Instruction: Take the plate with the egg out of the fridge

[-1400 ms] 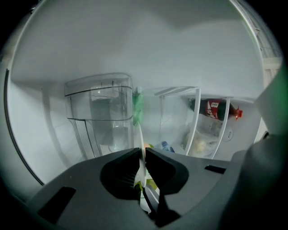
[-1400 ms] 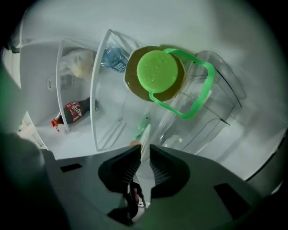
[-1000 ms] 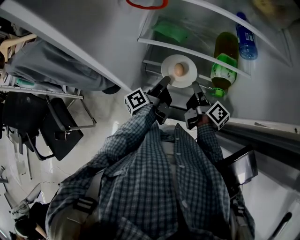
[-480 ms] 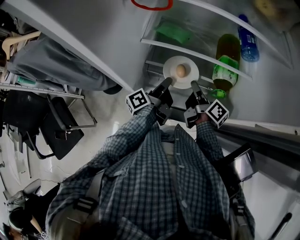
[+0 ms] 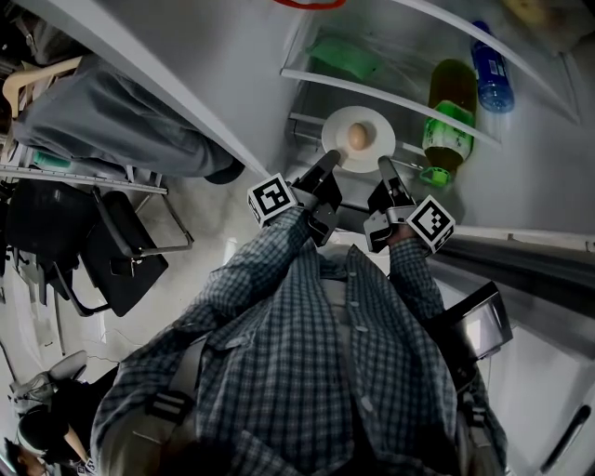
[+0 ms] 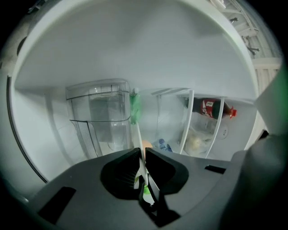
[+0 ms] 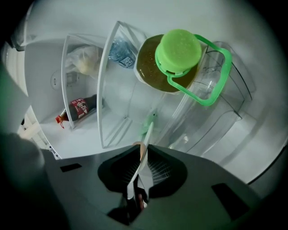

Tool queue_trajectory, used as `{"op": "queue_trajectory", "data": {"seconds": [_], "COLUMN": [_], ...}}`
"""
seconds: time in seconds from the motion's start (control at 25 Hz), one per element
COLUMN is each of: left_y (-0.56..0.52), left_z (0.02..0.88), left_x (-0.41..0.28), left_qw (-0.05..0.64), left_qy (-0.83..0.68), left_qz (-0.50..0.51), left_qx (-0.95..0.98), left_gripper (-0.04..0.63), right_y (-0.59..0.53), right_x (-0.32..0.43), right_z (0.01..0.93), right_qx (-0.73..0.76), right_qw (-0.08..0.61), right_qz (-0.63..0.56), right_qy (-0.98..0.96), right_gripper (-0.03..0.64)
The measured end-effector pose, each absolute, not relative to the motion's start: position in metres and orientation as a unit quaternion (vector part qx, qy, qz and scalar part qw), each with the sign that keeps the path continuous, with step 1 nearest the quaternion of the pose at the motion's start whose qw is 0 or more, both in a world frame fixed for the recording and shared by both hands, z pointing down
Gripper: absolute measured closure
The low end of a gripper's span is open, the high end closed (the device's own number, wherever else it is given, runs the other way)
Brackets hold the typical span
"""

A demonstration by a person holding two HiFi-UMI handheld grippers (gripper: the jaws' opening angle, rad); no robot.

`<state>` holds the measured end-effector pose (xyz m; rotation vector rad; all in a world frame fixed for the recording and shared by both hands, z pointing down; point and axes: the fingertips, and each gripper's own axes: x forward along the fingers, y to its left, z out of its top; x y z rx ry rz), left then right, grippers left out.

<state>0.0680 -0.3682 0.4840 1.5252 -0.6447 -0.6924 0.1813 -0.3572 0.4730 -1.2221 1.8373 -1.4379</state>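
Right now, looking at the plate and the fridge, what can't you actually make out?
- Egg, left gripper view: only a sliver shows behind the left gripper's jaws, shut on the plate.
- Plate, head view: lifted or resting, cannot tell; it covers whatever lies beneath.
- Red object, head view: cut off by the top edge.
- Blue bottle's label, head view: too small to read.

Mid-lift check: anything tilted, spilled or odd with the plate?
Nothing stands out. The plate looks level, clamped at its rim by the left gripper and right gripper, the egg whole near its middle.
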Motion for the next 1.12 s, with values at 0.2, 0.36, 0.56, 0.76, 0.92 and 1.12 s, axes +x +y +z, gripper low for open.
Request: {"op": "queue_trajectory", "data": {"seconds": [0.2,0.36,0.56,0.76,0.92,1.12], "left_y": [-0.363,-0.345,-0.325,-0.303,-0.282,-0.253], "left_z": [0.476,0.472,0.462,0.46,0.458,0.456], "left_x": [0.066,0.055,0.048,0.038,0.029,0.018], "left_qw": [0.625,0.624,0.623,0.625,0.626,0.626], "left_qy": [-0.271,-0.267,-0.246,-0.237,-0.233,-0.229], "left_qz": [-0.305,-0.299,-0.309,-0.306,-0.302,-0.291], "left_qx": [0.666,0.67,0.675,0.678,0.68,0.687], "left_gripper": [0.546,0.546,0.546,0.546,0.546,0.546], "right_y": [-0.351,-0.332,-0.309,-0.283,-0.261,-0.23], "right_x": [0.178,0.168,0.158,0.149,0.141,0.131], "right_z": [0.467,0.461,0.456,0.456,0.456,0.455], "right_qx": [-0.451,-0.456,-0.463,-0.472,-0.475,-0.481], "right_qw": [0.253,0.256,0.255,0.254,0.261,0.267], "right_qz": [-0.528,-0.522,-0.517,-0.512,-0.512,-0.508], "right_qy": [0.674,0.673,0.673,0.671,0.667,0.663], "right_gripper": [0.56,0.56,0.56,0.56,0.56,0.56]}}
